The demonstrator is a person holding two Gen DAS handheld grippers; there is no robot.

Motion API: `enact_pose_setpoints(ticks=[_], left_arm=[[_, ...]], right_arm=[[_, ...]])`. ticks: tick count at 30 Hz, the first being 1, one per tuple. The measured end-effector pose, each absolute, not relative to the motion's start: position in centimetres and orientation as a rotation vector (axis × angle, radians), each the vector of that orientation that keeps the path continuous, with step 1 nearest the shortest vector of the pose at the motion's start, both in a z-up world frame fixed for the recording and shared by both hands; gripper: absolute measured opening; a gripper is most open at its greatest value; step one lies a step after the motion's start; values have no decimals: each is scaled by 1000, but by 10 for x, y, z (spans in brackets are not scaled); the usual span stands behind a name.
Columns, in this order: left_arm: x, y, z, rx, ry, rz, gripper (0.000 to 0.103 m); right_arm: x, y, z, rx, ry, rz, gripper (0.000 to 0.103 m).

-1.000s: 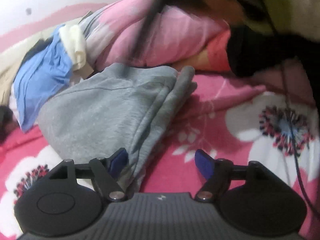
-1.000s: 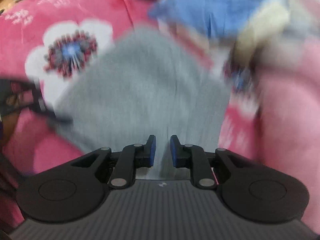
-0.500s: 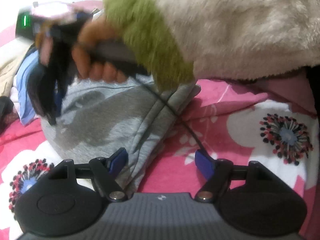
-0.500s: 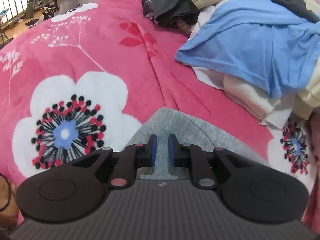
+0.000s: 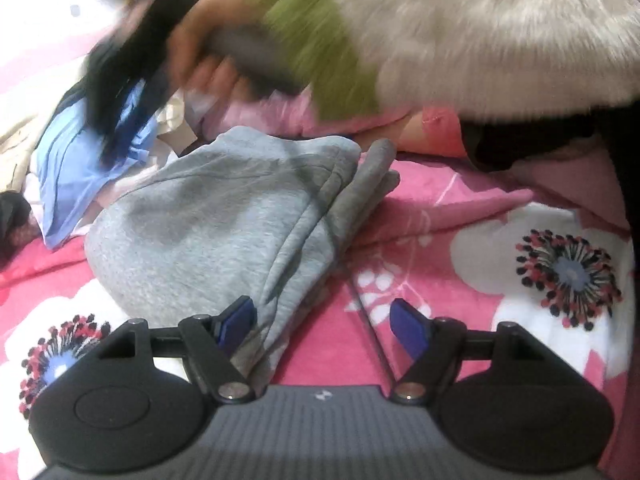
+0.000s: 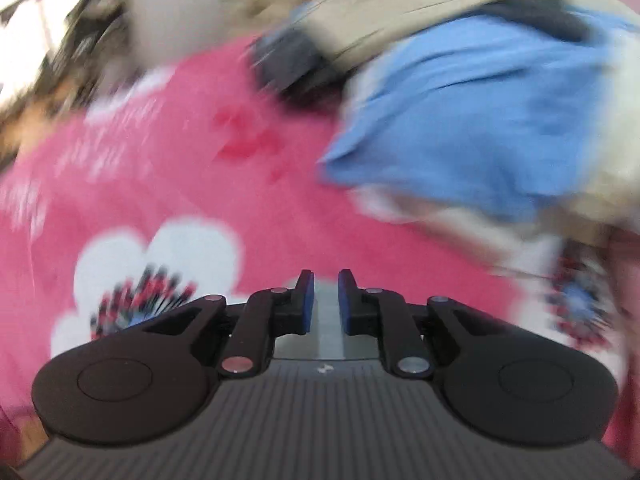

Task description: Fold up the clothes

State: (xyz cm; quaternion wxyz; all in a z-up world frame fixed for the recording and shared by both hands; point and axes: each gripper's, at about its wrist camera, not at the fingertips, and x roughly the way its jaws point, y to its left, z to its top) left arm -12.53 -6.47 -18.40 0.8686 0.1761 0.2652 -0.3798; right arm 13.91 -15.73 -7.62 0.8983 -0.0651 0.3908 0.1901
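A folded grey garment (image 5: 208, 232) lies on the pink flowered blanket (image 5: 460, 208) in the left wrist view. My left gripper (image 5: 324, 320) stands open at its near edge, with the cloth's edge lying beside the left pad (image 5: 236, 322) and not pinched. A person's hand (image 5: 200, 52) in a furry green-cuffed sleeve (image 5: 460, 28) carries the blurred right gripper above a blue garment (image 5: 68, 168). In the blurred right wrist view my right gripper (image 6: 323, 280) is shut with only a thin slit and holds nothing. It hovers over the blanket (image 6: 200, 168) in front of the blue garment (image 6: 472, 120).
The blue garment lies in a heap with a beige garment (image 6: 380, 20), a dark garment (image 6: 288, 64) and cream cloth (image 5: 176, 128). A thin cable (image 5: 370, 332) runs across the blanket between the left fingers. A pale pink quilt (image 5: 288, 112) lies behind the grey garment.
My right gripper has left the grey garment and swung across the blanket toward the clothes heap, rolling as it went. The left gripper has stayed open in place.
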Motion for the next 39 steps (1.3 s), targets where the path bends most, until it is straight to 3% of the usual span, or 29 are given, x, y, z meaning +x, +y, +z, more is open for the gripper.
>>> enact_pose_setpoints(ticks=[4, 9, 17, 23, 25, 32, 39], left_arm=[[-125, -66, -183, 367, 565, -792, 75], [-126, -71, -181, 402, 572, -790, 75], [-110, -37, -140, 262, 579, -799, 71], [-67, -10, -110, 119, 592, -721, 71], [-48, -9, -111, 107, 596, -670, 70], [14, -23, -127, 104, 637, -579, 69], [47, -30, -163, 100, 738, -501, 69]], right_arm=[[131, -218, -70, -112, 858, 330, 13], [133, -231, -142, -180, 975, 309, 5], [104, -250, -89, -121, 877, 321, 6], [117, -261, -126, -147, 897, 293, 5], [118, -259, -139, -182, 899, 290, 4], [110, -253, -110, -168, 824, 337, 6], [119, -265, -139, -132, 859, 340, 4]])
